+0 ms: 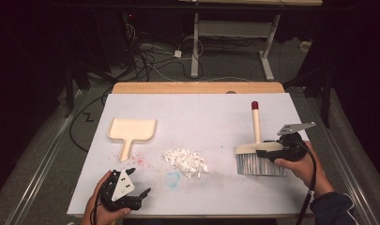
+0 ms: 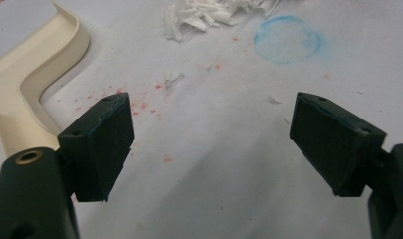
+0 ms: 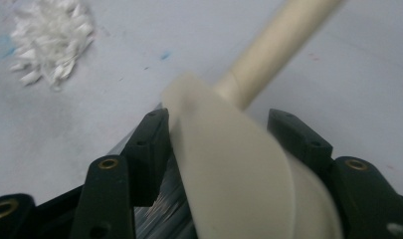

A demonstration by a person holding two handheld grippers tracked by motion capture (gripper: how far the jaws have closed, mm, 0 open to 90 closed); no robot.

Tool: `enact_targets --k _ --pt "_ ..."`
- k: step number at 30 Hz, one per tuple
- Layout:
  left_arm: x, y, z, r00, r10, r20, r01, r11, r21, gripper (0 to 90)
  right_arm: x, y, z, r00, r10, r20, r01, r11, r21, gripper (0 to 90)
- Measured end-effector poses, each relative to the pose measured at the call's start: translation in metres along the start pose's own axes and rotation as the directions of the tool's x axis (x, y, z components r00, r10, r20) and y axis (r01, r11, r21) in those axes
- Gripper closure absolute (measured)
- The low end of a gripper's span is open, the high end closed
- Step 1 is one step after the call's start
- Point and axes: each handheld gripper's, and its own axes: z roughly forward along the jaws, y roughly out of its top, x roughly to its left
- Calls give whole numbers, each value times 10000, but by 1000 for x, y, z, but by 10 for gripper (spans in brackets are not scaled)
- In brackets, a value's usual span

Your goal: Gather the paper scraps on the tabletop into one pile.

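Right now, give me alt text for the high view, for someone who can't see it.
On a white table, the right gripper clamps the head of a cream hand brush, bristles toward the person. A pile of white paper scraps lies mid-table, a cream dustpan left of it, and the left gripper rests open near the front edge.

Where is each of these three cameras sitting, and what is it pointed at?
High view: above the person's side, looking forward and down on the table; both hands and tongs enter below.
Left gripper view: rides the left tongs, open, facing the dustpan and paper scraps.
Right gripper view: rides the right tongs, jaws either side of the brush.
Shared: the paper scraps appear in all three.
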Motion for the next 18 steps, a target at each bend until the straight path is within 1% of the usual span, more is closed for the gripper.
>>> enact_targets --k 1,2,3,4,5,6,7,8,9,11,12,13,14,15,16,17,18 --pt "0 0 0 10000 -3 4 3 10000 -5 169 -2 0 -2 9991 116 409 -117 9999 35 397" --pt "0 0 0 10000 -3 13 3 10000 -5 169 -4 -1 -4 9962 73 867 -70 10000 -37 426" --pt "0 0 0 10000 20 17 -20 10000 3 169 -4 -2 -6 9847 -8 1745 15 10000 -40 433" --pt "0 1 0 9999 127 -34 -127 9999 -50 169 -6 -3 -8 9705 -133 2408 137 9999 -1 436" --pt "0 1 1 9999 135 -36 -136 9999 -60 169 -7 -3 -11 9666 -46 2564 65 10000 -66 430" --pt "-1 1 1 10000 46 36 -46 10000 -17 169 -7 -4 -14 9681 90 2502 -6 9994 -336 429" --pt "0 2 1 10000 50 38 -50 10000 -14 169 -5 -3 -18 9628 56 2703 112 9981 -608 426" --pt "0 2 1 10000 45 44 -44 10000 -23 169 -2 -2 -22 9526 -62 3042 335 9959 -845 423" --pt "0 2 1 9999 142 -16 -142 9999 -60 169 2 -1 -25 9475 -159 3193 524 9930 -1060 417" --pt "1 3 1 9999 150 -28 -150 9999 -74 169 12 1 -31 9439 -377 3280 954 9822 -1618 400" --pt "1 3 1 9999 118 -30 -118 9999 -87 169 18 2 -34 9410 -532 3342 1210 9752 -1854 395" --pt "1 3 1 10000 33 -1 -33 10000 -60 169 24 3 -37 9363 -725 3438 1504 9670 -2058 388" --pt "1 3 1 10000 24 -12 -24 10000 -80 169 30 3 -39 9334 -934 3464 1778 9591 -2203 387" --pt "2 4 1 10000 34 -28 -34 9999 -98 169 36 4 -40 9284 -1148 3535 2033 9531 -2243 387" --pt "2 4 1 10000 61 -55 -61 9999 -100 169 41 4 -42 9247 -1264 3591 2193 9479 -2310 381" --pt "2 5 1 9999 67 -79 -68 9999 -112 169 45 4 -43 9263 -1293 3538 2262 9420 -2480 382" --pt "2 5 1 9999 81 -89 -82 9999 -118 169 48 4 -44 9268 -1316 3519 2307 9386 -2566 382"
